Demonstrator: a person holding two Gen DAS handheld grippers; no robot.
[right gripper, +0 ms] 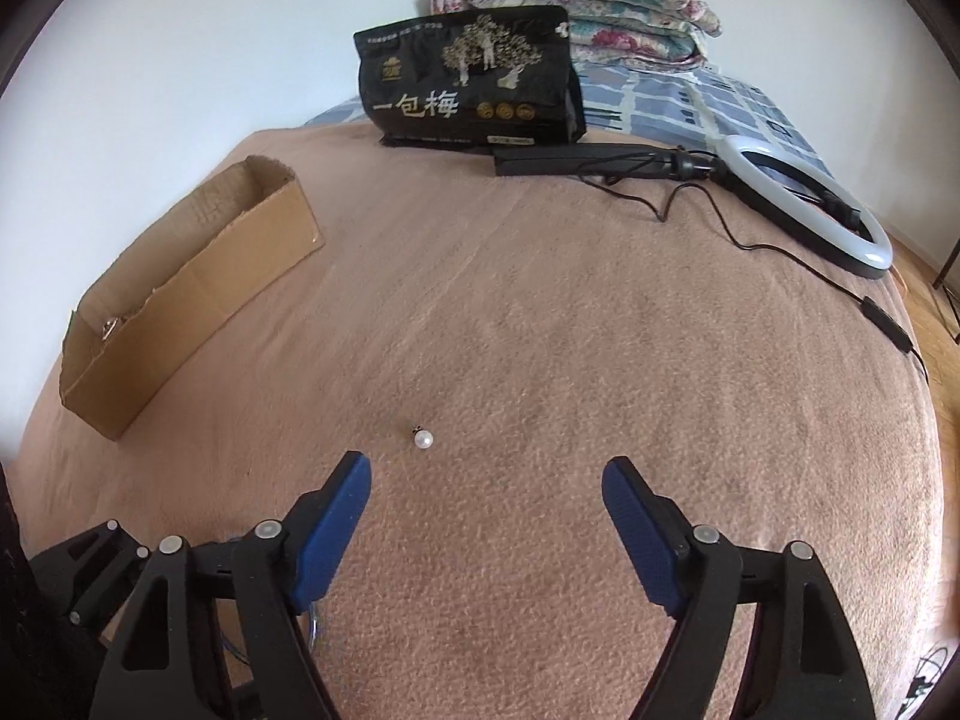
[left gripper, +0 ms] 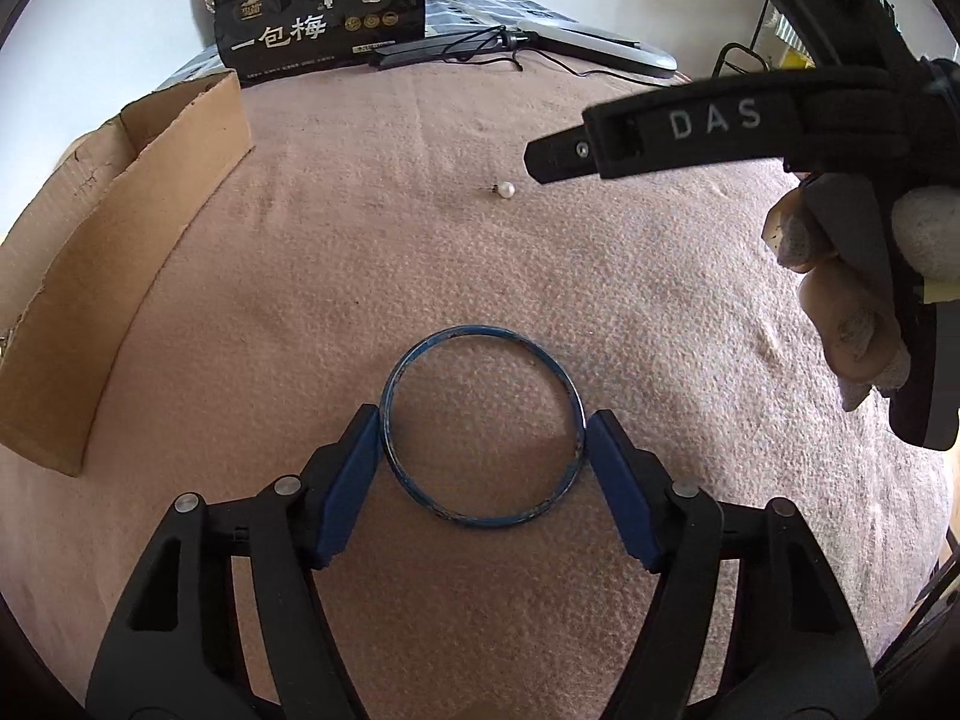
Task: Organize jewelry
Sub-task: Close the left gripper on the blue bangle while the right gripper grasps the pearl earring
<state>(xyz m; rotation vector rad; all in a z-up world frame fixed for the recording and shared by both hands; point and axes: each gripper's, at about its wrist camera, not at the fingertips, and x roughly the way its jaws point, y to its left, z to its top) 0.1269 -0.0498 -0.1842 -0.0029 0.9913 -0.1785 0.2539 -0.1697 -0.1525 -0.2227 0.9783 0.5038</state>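
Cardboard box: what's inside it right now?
The right wrist view shows one small metallic piece in the cardboard box at its near end. The near wall hides most of the floor.

Bangle (left gripper: 482,427) between left gripper (left gripper: 482,433) jaws, pearl earring (left gripper: 507,189) beyond, cardboard box (left gripper: 129,252) left

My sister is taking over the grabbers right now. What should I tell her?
Left gripper: its pads sit on either side of the blue bangle, which lies on the pink blanket; touching, firm grip unclear.
Right gripper: open, empty, just short of the pearl earring.
Cardboard box: to the left, something small and shiny inside one end.
Left to do: bangle and earring probably go in the box.
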